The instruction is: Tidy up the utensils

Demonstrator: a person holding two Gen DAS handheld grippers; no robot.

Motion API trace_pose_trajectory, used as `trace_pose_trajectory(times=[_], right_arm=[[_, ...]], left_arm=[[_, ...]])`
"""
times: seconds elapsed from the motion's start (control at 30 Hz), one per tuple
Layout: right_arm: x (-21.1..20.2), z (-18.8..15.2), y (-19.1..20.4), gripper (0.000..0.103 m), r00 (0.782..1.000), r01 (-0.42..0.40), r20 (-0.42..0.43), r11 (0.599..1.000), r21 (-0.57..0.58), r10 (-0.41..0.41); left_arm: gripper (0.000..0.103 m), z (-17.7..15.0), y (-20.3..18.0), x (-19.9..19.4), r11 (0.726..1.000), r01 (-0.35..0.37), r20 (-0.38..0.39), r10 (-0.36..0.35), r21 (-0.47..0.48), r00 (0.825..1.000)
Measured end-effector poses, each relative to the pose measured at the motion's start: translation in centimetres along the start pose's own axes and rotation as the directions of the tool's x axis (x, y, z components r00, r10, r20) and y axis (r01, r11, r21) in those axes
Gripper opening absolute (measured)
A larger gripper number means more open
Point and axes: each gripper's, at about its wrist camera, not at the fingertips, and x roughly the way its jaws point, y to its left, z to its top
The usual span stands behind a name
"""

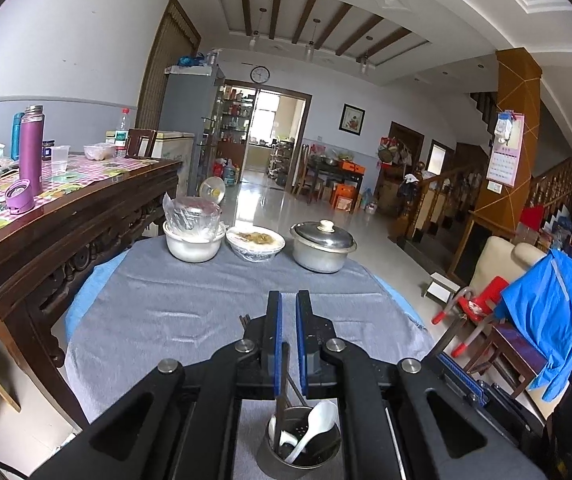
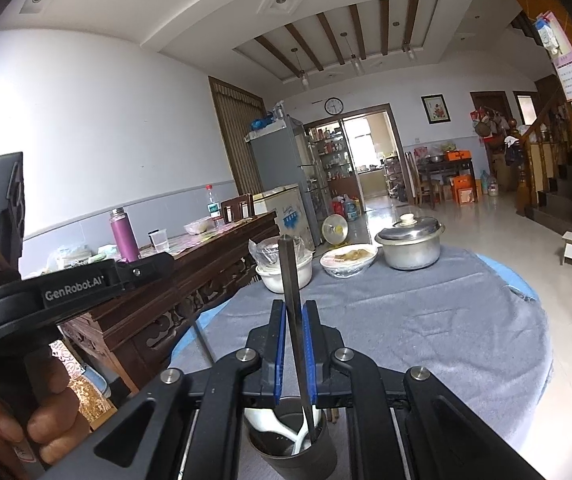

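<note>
A dark metal utensil cup (image 1: 300, 446) stands on the grey tablecloth at the near edge, directly under both grippers; it also shows in the right wrist view (image 2: 292, 446). It holds a white ceramic spoon (image 1: 316, 424) and dark utensil handles. My left gripper (image 1: 289, 304) hovers above the cup with its blue pads nearly closed and nothing clearly between them. My right gripper (image 2: 294, 312) is shut on a long flat metal utensil (image 2: 291, 280) that stands upright, its lower end inside the cup beside the white spoon (image 2: 274, 424).
At the table's far side stand a white bowl under plastic wrap (image 1: 194, 236), a wrapped dish of food (image 1: 256, 242) and a lidded steel pot (image 1: 322, 246). A dark wooden sideboard (image 1: 58, 232) with a purple flask is to the left. Red chair and blue jacket (image 1: 546, 312) right.
</note>
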Motion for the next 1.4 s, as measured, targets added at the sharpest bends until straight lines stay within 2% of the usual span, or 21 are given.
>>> trace_pose_trajectory(times=[0.07,0.13,0.27,0.37,0.6,0.7,0.8,0.9,0.93,0.97,1.27,1.4], right_arm=[[-0.1,0.0,-0.2,0.028,1.0,-0.008,-0.002,1.0,0.02,0.008],[-0.3,0.0,-0.5,0.035,1.0,-0.011,0.006,0.999,0.042,0.011],[-0.7,0.0,-1.5,0.035,1.0,0.003,0.021,0.996,0.086,-0.005],[-1.3,0.0,-2.6,0.035,0.999,0.015,0.032,0.992,0.125,-0.019],[-2.9,0.2,-4.6,0.035,0.997,0.053,0.046,0.982,0.184,-0.062],[-3.3,0.2,-4.9,0.035,0.997,0.071,0.025,0.978,0.198,-0.077],[-3.6,0.2,-4.5,0.035,0.993,0.118,-0.008,0.977,0.178,-0.119],[-4.0,0.0,-3.7,0.043,0.985,0.17,-0.041,0.976,0.136,-0.166],[-4.2,0.0,-3.3,0.049,0.983,0.184,-0.049,0.975,0.125,-0.179],[-4.5,-0.1,-3.2,0.051,0.981,0.189,-0.052,0.974,0.122,-0.184],[-6.7,-0.1,-0.9,0.051,0.953,0.283,-0.125,0.958,0.034,-0.277],[-7.9,-0.3,0.5,0.051,0.942,0.301,-0.151,0.954,-0.011,-0.299]], left_arm=[[0.018,0.0,0.1,-0.1,1.0,0.009,-0.003,-0.009,0.004,1.0],[0.035,-0.1,0.3,-0.4,1.0,-0.008,0.004,0.008,0.011,1.0],[0.043,-0.3,1.3,-0.9,1.0,-0.024,0.007,0.024,-0.005,1.0],[0.057,-0.6,2.2,-1.1,0.999,-0.041,-0.002,0.041,-0.025,0.999],[0.068,-2.3,3.1,-1.5,0.997,-0.067,-0.063,0.065,-0.032,0.996],[0.074,-3.1,2.8,-1.7,0.997,-0.067,-0.094,0.064,-0.028,0.994],[0.075,-3.9,2.2,-2.1,0.997,-0.077,-0.12,0.074,-0.016,0.99],[0.076,-4.5,1.5,-2.8,0.996,-0.09,-0.133,0.09,0.008,0.987],[0.076,-4.7,1.3,-3.2,0.995,-0.094,-0.134,0.096,0.017,0.986],[0.076,-4.8,1.0,-3.6,0.995,-0.1,-0.134,0.102,0.027,0.986],[0.084,-5.8,-0.8,-7.1,0.979,-0.158,-0.099,0.171,0.132,0.98],[0.087,-6.1,-1.1,-8.7,0.97,-0.171,-0.083,0.187,0.171,0.979]])
